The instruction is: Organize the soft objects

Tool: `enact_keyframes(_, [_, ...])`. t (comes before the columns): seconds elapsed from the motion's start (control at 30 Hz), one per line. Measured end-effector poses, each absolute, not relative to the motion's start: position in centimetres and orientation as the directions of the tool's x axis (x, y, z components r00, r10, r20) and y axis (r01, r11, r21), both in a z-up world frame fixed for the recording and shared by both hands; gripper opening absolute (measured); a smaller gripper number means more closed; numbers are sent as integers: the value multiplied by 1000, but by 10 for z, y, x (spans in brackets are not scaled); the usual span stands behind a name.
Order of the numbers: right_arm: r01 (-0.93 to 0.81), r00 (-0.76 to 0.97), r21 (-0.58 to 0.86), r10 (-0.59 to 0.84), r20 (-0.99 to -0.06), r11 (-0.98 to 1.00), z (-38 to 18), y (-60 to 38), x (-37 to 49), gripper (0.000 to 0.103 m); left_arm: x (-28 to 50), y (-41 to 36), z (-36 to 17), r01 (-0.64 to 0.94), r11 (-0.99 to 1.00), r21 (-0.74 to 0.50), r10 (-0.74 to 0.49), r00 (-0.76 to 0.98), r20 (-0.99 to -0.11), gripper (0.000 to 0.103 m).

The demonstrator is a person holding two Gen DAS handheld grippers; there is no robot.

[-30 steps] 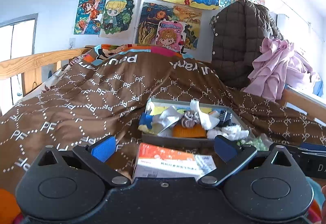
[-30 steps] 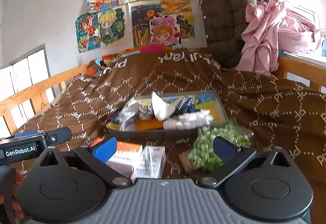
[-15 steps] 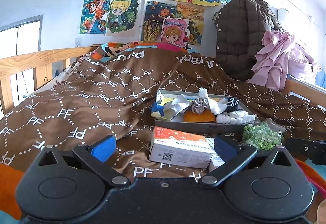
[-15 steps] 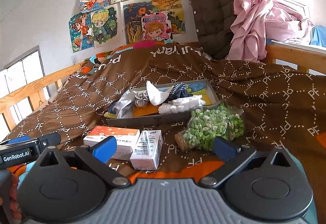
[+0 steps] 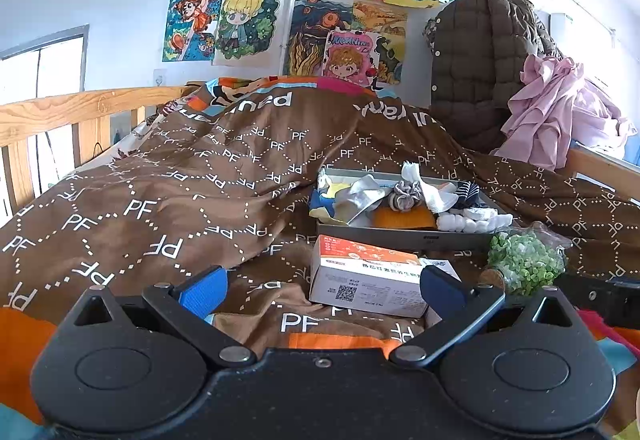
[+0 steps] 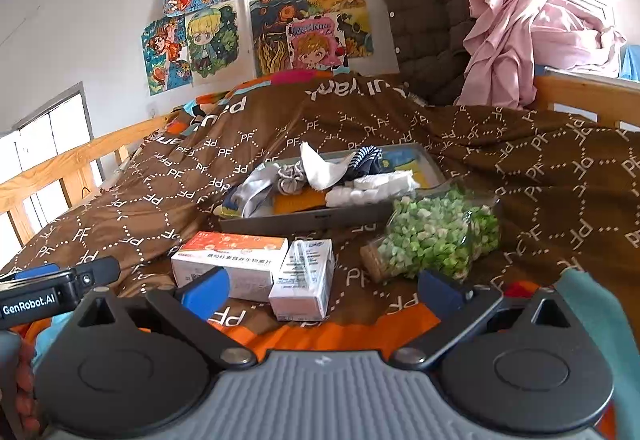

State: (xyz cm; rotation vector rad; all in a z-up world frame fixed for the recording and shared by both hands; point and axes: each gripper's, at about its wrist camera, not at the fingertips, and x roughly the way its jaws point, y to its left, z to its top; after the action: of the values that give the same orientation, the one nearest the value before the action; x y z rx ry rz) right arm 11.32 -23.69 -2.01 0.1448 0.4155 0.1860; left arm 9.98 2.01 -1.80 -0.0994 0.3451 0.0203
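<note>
A grey tray (image 5: 404,237) (image 6: 316,215) sits on the brown quilt, holding soft items: white cloth (image 6: 320,170), a grey scrunchie (image 5: 405,196), an orange piece (image 5: 402,218), a striped dark sock (image 6: 366,157) and white cotton rolls (image 6: 370,189). In front of it lie an orange-and-white box (image 5: 366,272) (image 6: 230,258), a small white carton (image 6: 304,274) and a bag of green bits (image 5: 526,264) (image 6: 436,236). My left gripper (image 5: 322,286) is open, low and short of the box. My right gripper (image 6: 320,286) is open, just short of the carton. Neither holds anything.
The brown quilt (image 5: 180,200) covers a bed with wooden rails (image 5: 60,112) (image 6: 580,96). A dark padded jacket (image 5: 480,80) and pink clothes (image 6: 532,36) hang at the right. Drawings (image 5: 320,0) cover the wall. The left gripper's body (image 6: 48,290) shows at the right wrist view's left edge.
Both grippers have drawn back from the tray, so the boxes and the bag now lie farther ahead. Both stayed open and took hold of nothing.
</note>
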Motion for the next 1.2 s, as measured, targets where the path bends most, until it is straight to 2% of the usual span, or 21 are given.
enact_keyframes(0.6, [-137,880,169,198,-432,976,-32,-231,124,103,107,24,-34,-52,991,-121,7,939,-345,102])
enact_keyframes(1.2, [-144,878,121,184,-443,982,-37,-224,127,103,111,23,-40,-52,995,-84,19,935,-355,102])
